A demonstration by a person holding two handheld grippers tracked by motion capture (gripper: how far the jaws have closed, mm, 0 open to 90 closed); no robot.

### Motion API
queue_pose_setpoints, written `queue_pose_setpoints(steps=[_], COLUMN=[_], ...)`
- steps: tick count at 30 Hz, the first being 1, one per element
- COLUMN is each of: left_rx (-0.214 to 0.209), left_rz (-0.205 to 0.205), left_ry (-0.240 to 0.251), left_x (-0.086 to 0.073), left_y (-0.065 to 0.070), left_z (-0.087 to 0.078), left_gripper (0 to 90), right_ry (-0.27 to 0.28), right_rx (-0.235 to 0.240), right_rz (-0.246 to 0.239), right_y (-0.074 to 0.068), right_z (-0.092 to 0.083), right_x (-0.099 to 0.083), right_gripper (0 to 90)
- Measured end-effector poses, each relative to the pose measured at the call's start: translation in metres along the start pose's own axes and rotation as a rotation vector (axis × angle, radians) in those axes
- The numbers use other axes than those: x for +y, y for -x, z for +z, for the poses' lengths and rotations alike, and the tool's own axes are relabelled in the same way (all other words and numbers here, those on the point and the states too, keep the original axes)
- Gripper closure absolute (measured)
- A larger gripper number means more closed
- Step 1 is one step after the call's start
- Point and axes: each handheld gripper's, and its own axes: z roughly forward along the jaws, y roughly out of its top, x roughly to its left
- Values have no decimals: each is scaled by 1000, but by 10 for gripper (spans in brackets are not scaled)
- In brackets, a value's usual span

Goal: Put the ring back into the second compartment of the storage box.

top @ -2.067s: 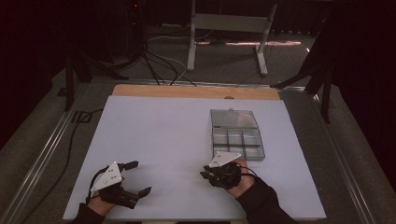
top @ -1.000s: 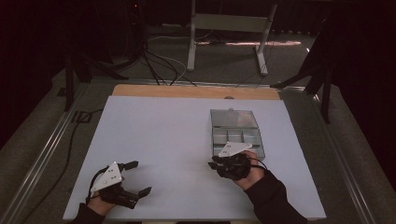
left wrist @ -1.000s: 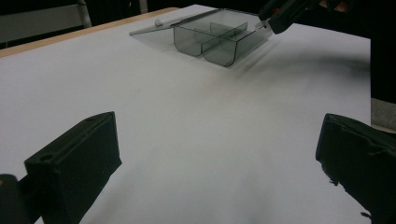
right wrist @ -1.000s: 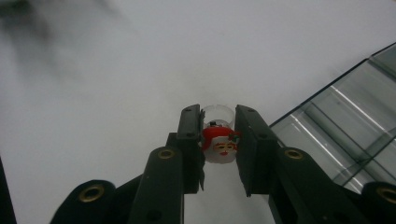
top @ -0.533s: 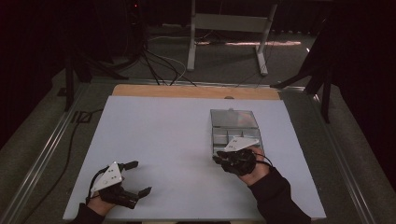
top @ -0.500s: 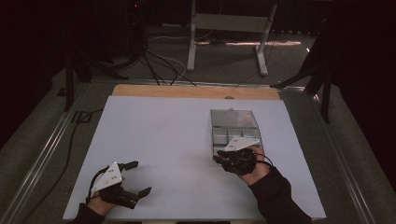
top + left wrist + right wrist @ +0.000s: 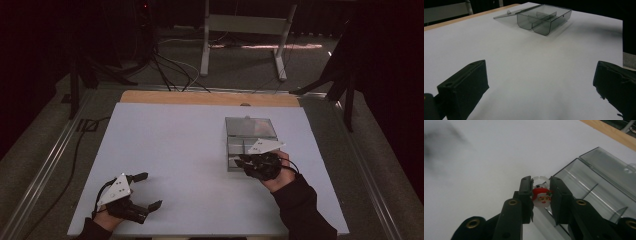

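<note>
A clear grey compartment box (image 7: 250,142) lies on the white table, right of centre, its lid (image 7: 250,125) folded open at the far side. My right gripper (image 7: 243,162) hovers over the box's near left corner, shut on a small Santa ring (image 7: 541,195) with a red hat and a clear band. The box's open compartments (image 7: 596,192) lie just right of the jaws in the right gripper view. My left gripper (image 7: 145,190) rests open near the table's front left edge, nothing between its fingers (image 7: 465,86). The box (image 7: 544,18) stands far ahead of it.
A wooden strip (image 7: 210,98) runs along the table's far edge. Beyond it stand a metal frame (image 7: 245,30) and cables (image 7: 170,65) on the floor. A cable (image 7: 75,150) trails down the left side of the table.
My right gripper has moved forward and right from the table's front toward the box and now hangs over its near left corner. The left gripper has stayed put.
</note>
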Motion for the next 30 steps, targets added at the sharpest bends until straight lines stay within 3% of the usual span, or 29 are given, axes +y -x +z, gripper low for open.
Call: queue_pose_setpoints(steps=[17, 30], left_rx=[-4, -2], left_rz=[-1, -2], left_ry=[6, 6], left_x=[1, 1], left_y=[1, 0], left_z=[0, -1], left_gripper=[2, 2], right_ry=[0, 0], right_rx=[-75, -145], right_rz=[50, 122], right_y=[27, 47], right_z=[-7, -9], right_x=[6, 8], right_gripper=[722, 722])
